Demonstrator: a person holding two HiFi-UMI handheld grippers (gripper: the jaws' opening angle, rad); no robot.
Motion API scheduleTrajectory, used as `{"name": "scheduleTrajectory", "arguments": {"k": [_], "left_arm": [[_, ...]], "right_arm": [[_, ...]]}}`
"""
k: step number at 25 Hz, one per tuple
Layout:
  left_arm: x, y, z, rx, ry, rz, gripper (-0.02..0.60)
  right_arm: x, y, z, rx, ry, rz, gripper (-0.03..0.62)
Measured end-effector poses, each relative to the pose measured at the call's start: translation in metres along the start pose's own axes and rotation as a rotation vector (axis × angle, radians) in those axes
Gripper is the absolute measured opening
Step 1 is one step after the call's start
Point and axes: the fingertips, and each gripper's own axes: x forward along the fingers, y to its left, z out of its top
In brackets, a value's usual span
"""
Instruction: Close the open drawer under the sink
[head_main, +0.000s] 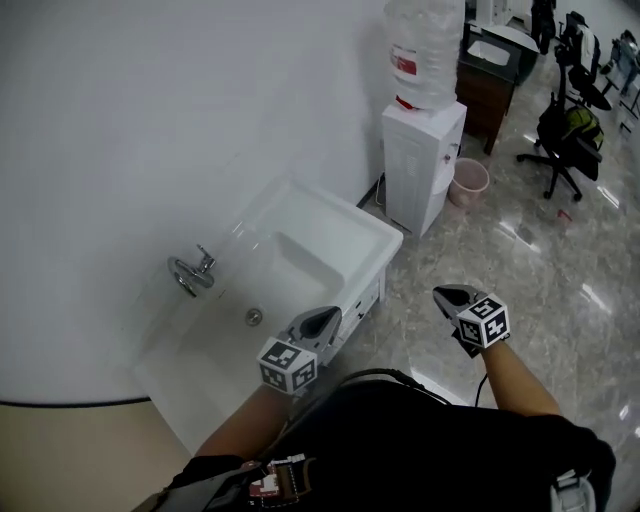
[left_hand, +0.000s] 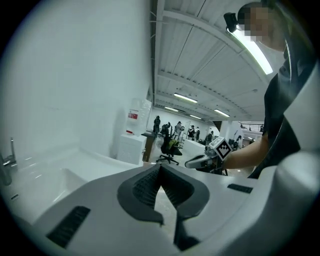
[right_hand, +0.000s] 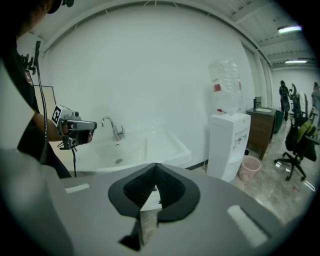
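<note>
Nearest, the left grey gripper (head_main: 322, 322) is held in front of the front rim of the white rectangular sink (head_main: 385, 243), its jaws pressed together with nothing between them. The right grey gripper (head_main: 452, 296) hangs over the floor, apart from the sink on its open side, with its jaws likewise closed and empty.

Just past the left gripper's tip, below the sink's front rim, the white drawer front (head_main: 366, 300) shows as a narrow strip facing out over the floor. Its long axis runs along the sink's front edge, parallel to the wall. From this steep angle I cannot tell whether it stands out or sits flush.

The basin holds a round metal drain (head_main: 254, 316), with a chrome tap (head_main: 195, 270) on the wall side. The glossy marble-patterned floor (head_main: 520, 270) spreads beyond. Further along the plain white wall (head_main: 150, 120) stands a white water dispenser (head_main: 420, 165) topped with a clear bottle, a pink waste bin (head_main: 468, 183) just beside it. Behind these are a dark wooden cabinet (head_main: 488, 85) and a black office chair (head_main: 562, 140).
</note>
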Motion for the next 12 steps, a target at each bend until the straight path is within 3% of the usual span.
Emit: {"name": "scheduleTrajectory", "arguments": {"k": [12], "left_arm": [[-0.114, 0.048, 0.021, -0.116, -0.228, 0.396, -0.003]], "right_arm": [[0.050, 0.051, 0.100, -0.199, -0.036, 0.245, 0.002]]}}
